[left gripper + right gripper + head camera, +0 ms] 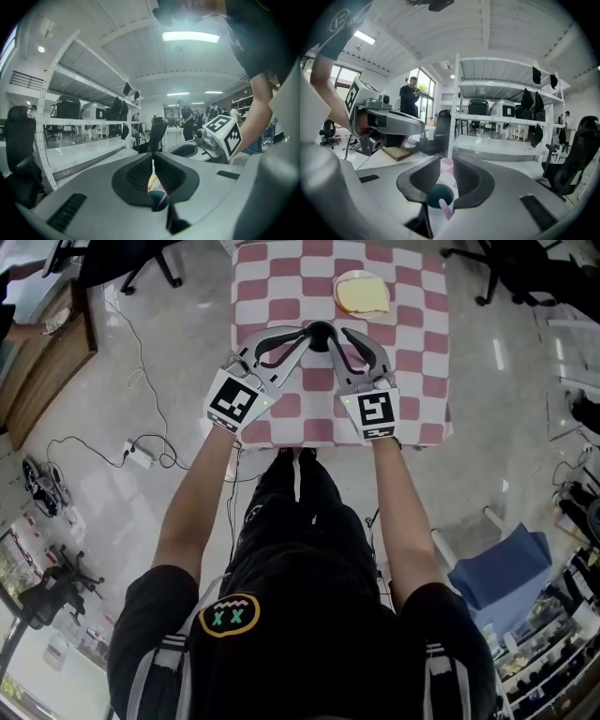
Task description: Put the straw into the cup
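A dark cup (320, 332) stands on the pink-and-white checkered table (412, 343), between the tips of both grippers. In the right gripper view the cup (436, 196) shows a teal inside, and a pink straw (446, 209) leans out over its near rim. My right gripper (446, 169) hangs just above it, jaws a little apart with only the cloth showing between them. My left gripper (153, 163) has its jaws closed together at the tips, and the cup's rim (159, 200) lies right below them. In the head view the left gripper (302, 332) and right gripper (354, 339) flank the cup.
A pale yellow round plate (362, 293) lies at the far side of the table. Cables and a power strip (141, 456) run over the floor on the left. A wooden cabinet (47, 343) stands at the left, a blue chair (502, 568) at the right. Metal shelving (506, 117) stands beyond the table.
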### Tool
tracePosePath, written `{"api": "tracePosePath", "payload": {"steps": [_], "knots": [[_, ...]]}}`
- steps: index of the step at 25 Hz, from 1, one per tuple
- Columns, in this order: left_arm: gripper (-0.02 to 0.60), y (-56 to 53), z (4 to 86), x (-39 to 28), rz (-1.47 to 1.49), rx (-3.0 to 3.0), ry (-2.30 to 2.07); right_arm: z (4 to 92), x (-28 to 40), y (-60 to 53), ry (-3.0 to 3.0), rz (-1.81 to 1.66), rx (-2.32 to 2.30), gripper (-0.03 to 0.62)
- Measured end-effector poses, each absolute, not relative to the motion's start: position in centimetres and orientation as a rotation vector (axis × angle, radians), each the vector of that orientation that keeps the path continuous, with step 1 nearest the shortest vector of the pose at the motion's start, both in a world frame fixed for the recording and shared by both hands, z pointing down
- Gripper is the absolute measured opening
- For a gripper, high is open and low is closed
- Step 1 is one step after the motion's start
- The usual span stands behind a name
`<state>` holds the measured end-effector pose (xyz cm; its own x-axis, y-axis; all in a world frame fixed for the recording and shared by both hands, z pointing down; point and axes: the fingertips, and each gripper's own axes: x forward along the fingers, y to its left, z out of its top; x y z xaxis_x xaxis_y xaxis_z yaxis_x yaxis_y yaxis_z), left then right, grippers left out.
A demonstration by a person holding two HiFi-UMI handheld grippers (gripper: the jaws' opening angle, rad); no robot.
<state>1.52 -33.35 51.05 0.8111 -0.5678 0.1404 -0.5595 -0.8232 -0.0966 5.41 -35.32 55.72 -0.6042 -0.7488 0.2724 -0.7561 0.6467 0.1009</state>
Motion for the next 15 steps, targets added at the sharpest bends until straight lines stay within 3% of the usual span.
{"api": "tracePosePath", "payload": {"steps": [15], "knots": [[0.029, -28.0, 43.1, 1.4, -0.226, -2.941, 0.865, 43.4, 4.9, -29.0, -2.694, -0.210, 1.221, 0.098]]}}
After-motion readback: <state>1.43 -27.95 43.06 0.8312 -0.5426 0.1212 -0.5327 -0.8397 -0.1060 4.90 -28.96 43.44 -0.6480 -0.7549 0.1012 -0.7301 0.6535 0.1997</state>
